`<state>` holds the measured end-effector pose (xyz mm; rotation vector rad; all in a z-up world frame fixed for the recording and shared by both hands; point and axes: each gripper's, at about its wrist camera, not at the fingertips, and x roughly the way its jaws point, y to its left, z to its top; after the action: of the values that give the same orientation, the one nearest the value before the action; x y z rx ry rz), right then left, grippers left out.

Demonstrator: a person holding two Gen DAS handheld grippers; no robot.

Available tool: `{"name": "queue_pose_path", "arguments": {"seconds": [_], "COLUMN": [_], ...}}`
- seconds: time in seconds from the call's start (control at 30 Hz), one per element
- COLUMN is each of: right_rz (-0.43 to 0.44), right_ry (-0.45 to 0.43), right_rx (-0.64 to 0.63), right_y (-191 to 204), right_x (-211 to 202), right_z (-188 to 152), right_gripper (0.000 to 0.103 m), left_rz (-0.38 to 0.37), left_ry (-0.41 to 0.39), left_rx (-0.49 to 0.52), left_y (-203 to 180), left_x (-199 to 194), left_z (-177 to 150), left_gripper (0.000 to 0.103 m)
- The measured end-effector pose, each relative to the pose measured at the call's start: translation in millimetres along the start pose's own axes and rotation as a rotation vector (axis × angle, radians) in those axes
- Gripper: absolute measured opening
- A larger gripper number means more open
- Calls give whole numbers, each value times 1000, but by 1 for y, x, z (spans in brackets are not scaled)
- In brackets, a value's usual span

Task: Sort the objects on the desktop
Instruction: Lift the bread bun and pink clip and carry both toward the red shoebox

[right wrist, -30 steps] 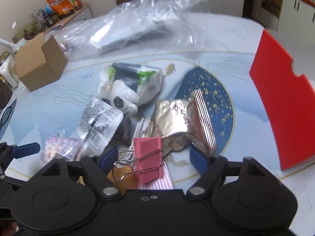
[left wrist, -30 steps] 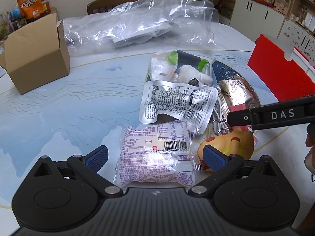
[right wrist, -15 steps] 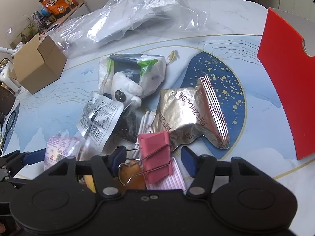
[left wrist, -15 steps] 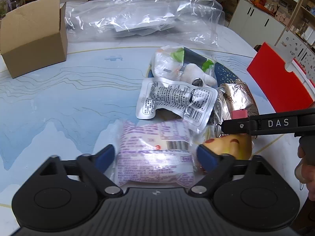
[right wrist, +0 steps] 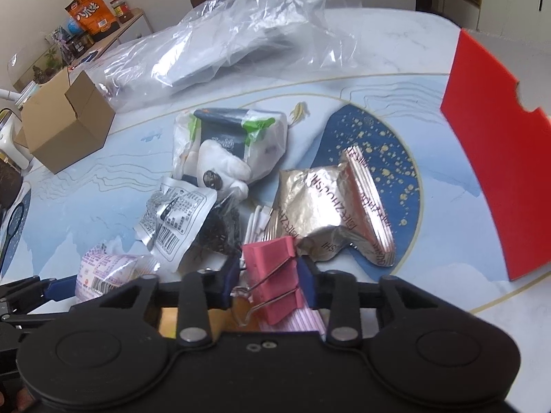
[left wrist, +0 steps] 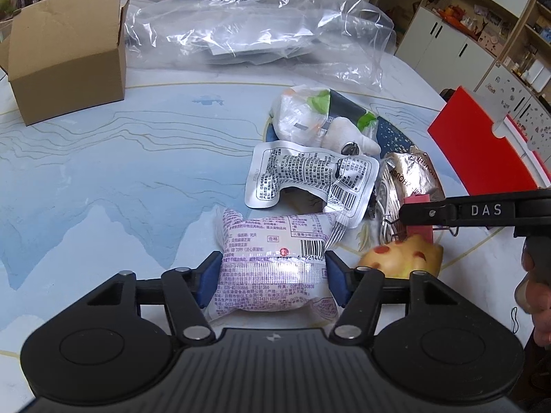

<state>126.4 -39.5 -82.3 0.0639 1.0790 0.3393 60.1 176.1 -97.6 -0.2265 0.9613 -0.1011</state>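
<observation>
My left gripper [left wrist: 273, 275] is shut on a purple-and-white snack packet [left wrist: 272, 251] at the near edge of the pile; the packet also shows in the right wrist view [right wrist: 103, 270]. My right gripper [right wrist: 268, 284] is shut on a pink binder clip [right wrist: 273, 275], and the gripper reaches in from the right in the left wrist view [left wrist: 413, 213]. Around them lie a silver printed pouch [left wrist: 310, 175], a gold foil packet [right wrist: 330, 203], a white-and-green bag [right wrist: 237, 137] with a white plush toy [right wrist: 220, 168], and a yellow pizza-shaped toy [left wrist: 403, 258].
A cardboard box [left wrist: 65, 58] stands at the far left. Crumpled clear plastic wrap [left wrist: 258, 38] lies at the back. A red board [right wrist: 499, 158] stands at the right. A pink striped item [right wrist: 292, 321] lies under the clip. The patterned table [left wrist: 103, 172] is bare at the left.
My left gripper's jaws have closed in on the purple packet. My right gripper's jaws have closed on the pink binder clip. Both cameras have moved a little closer to the pile.
</observation>
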Motion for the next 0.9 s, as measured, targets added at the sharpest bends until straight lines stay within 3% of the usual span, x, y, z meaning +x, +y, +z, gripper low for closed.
{"name": "queue_pose_path", "arguments": {"seconds": [0.07, 0.47, 0.63, 0.8, 0.9], "right_rz": [-1, -66, -89, -100, -82], "right_ry": [-7, -8, -11, -5, 2], "right_rx": [4, -10, -20, -28, -16], "right_y": [0, 9, 10, 11, 9], "right_x": [-3, -2, 3, 10, 15], "right_z": [-1, -5, -5, -3, 0], "right_gripper": [26, 26, 34, 52, 55], "left_rz": [-5, -30, -33, -33, -33], "left_ry": [-5, -11, -9, -7, -7], "left_rx": [-1, 4, 19, 23, 23], "left_y": [3, 16, 15, 16, 15], "left_x": [-2, -11, -11, -11, -11], "left_z": [-1, -9, -10, -11, -11], "left_gripper": [60, 60, 60, 60, 60]}}
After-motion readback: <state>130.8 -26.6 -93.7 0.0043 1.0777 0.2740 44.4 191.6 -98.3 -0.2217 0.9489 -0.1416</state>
